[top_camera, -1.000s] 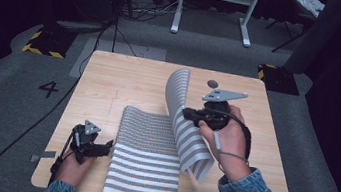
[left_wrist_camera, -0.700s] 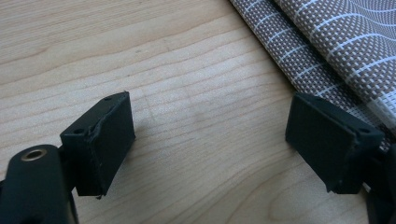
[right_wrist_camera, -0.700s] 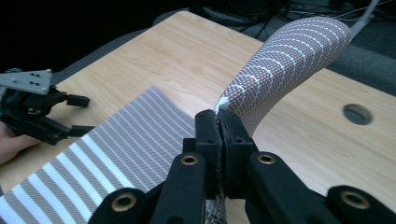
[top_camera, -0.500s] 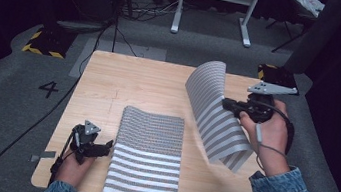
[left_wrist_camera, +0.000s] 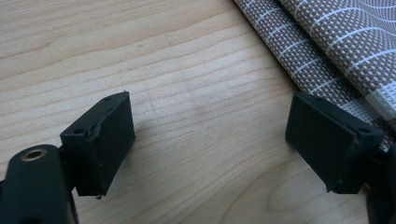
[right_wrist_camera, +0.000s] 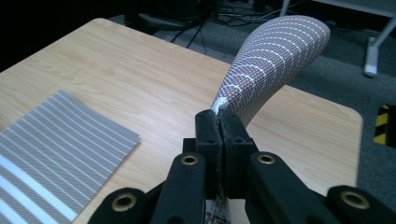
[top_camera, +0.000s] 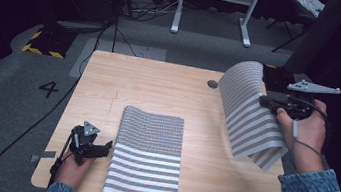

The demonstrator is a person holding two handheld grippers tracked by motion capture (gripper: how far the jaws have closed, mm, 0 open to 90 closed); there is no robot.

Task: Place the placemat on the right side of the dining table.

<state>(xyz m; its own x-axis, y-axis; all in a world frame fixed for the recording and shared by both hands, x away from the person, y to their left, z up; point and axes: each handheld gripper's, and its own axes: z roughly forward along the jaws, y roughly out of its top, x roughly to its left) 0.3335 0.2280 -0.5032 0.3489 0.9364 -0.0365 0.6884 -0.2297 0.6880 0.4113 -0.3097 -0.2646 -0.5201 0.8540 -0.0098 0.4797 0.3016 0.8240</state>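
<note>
Over the right side of the wooden table (top_camera: 159,89), the right gripper (top_camera: 264,102) pinches one striped mat (top_camera: 249,114) by its edge, jaws squeezed tight on it. The mat is bendy, so it curls up in a big arch above the gripper and droops down below it; holding just the edge keeps it off the wood. The right gripper view shows the mat (right_wrist_camera: 271,60) rising from between the two closed jaws. A second striped mat (top_camera: 147,156) lies flat near the front of the table, well apart from the lifted one. The left gripper (top_camera: 95,148) rests on the table just beside this flat mat with its jaws wide apart and nothing between them, maybe ready to hold it down. A small dark hole (top_camera: 212,83) sits in the table near the lifted mat. Nothing stands between the two mats. Beyond the table are cables (top_camera: 135,10) and a white stand (top_camera: 216,6) on the floor.
</note>
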